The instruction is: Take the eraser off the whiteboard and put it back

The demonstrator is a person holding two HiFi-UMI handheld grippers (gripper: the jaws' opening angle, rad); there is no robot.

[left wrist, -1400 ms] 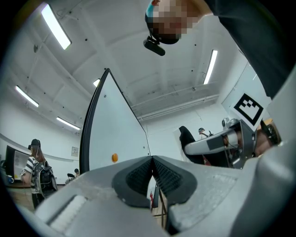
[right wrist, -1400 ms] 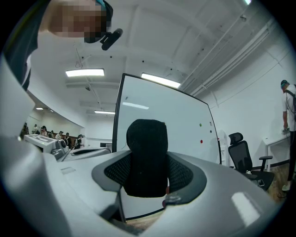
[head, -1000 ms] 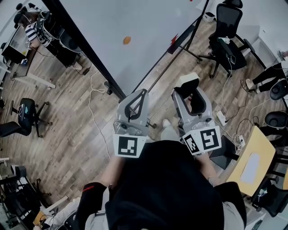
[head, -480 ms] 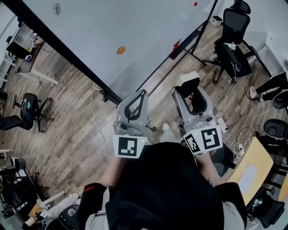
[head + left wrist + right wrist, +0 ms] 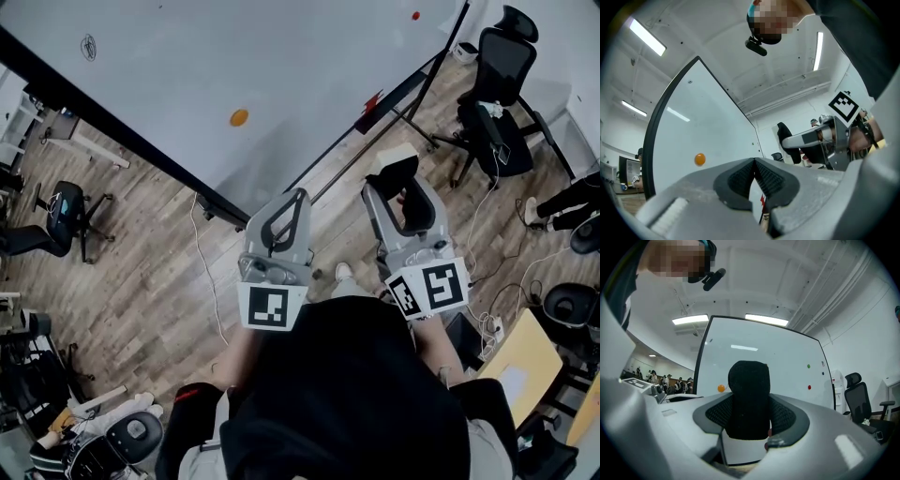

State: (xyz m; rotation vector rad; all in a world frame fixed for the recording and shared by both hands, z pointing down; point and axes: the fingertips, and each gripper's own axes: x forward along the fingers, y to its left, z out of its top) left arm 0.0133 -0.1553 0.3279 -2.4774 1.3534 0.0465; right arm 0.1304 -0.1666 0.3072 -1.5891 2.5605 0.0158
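The whiteboard [image 5: 234,56] stands ahead of me, with an orange magnet [image 5: 239,117] and a red magnet [image 5: 415,16] on it. My right gripper [image 5: 398,192] is shut on the eraser [image 5: 394,164], a cream block with black felt that sticks up from between the jaws. In the right gripper view the eraser's felt [image 5: 749,394] is clamped between the ribbed pads, with the whiteboard [image 5: 778,366] behind it. My left gripper [image 5: 298,199] is level beside it, its jaws shut with nothing between them. The left gripper view shows the closed pads [image 5: 740,180], the whiteboard [image 5: 703,131] and the orange magnet [image 5: 699,159].
Black office chairs [image 5: 502,70] stand at the right, and another chair [image 5: 58,211] at the left. The board's stand legs [image 5: 412,84] and loose cables [image 5: 202,253] cross the wooden floor. A wooden desk [image 5: 516,361] lies at the lower right.
The whiteboard fills more of the head view and its magnets have shifted left and down; both grippers have travelled toward the board. The eraser stays in the right gripper.
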